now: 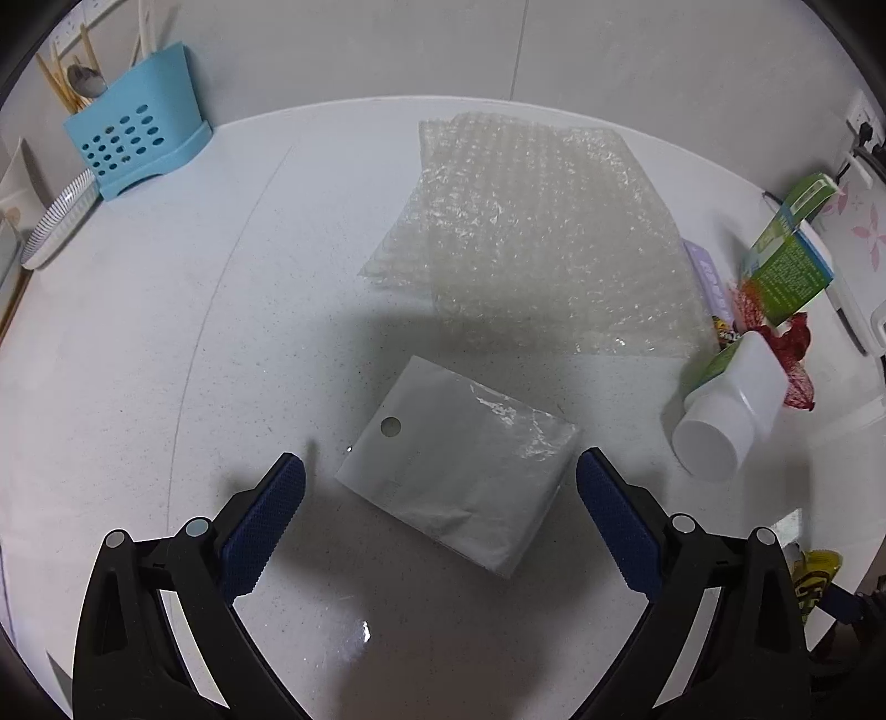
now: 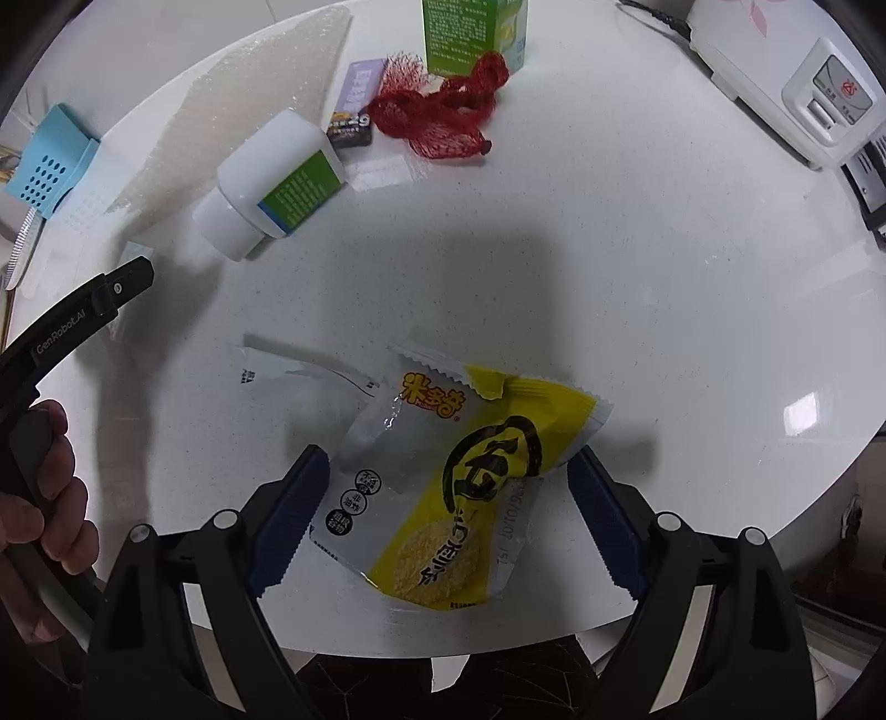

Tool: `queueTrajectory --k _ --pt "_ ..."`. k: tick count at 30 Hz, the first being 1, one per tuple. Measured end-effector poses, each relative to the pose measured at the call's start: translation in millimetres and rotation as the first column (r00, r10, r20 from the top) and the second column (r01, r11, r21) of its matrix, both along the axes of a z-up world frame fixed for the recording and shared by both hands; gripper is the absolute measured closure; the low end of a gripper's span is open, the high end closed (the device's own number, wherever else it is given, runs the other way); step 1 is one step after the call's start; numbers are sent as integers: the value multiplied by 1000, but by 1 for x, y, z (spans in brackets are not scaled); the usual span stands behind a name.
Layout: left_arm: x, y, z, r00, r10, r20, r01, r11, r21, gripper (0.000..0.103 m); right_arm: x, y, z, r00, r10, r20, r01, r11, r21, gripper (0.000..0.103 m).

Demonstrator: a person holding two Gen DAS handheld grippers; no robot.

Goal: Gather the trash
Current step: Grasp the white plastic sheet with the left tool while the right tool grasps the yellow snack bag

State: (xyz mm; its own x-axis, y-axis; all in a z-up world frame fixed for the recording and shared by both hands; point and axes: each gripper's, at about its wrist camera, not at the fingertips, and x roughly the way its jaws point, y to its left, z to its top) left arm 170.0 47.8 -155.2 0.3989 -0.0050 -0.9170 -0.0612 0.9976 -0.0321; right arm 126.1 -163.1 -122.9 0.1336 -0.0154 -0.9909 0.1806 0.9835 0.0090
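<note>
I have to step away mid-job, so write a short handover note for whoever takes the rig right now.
Left gripper: jaws open, empty, either side of the clear plastic bag on the counter.
Right gripper: jaws open, empty, either side of the yellow snack wrapper.
Done: nothing gripped yet.
Left: both of those, plus the bubble wrap, white bottle lying on its side, red mesh net, green carton and small purple packet. No bin in view.

We see black frames on the left gripper point(image 1: 440, 476) and right gripper point(image 2: 448, 471); ridged blue pads point(image 1: 266, 526); silver rivets; bare-skinned hand point(image 2: 39, 509) at nine o'clock.
</note>
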Motion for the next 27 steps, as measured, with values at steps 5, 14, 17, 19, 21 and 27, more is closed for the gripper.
queueTrajectory --k 5,14,17,19,21,27 --pt "3 -4 -2 1000 -10 -13 11 999 47 19 1 3 -6 1000 7 -16 -7 1000 -16 22" --pt "0 1 7 999 2 -36 0 999 52 99 0 8 -3 1000 19 -6 -19 999 -35 48" --pt "-4 4 7 1000 -5 -23 5 1000 23 102 -1 6 0 1000 19 2 -19 999 -35 64" --pt "-8 4 7 1000 -5 -19 5 1000 8 102 -2 3 2 999 34 12 -33 999 -22 75" --pt "-12 3 8 1000 -10 -9 10 1000 10 102 -4 0 3 999 34 16 -34 999 -20 77" --pt "-28 0 20 999 -18 28 18 1000 -4 102 -9 -4 7 997 49 59 -48 999 -9 81"
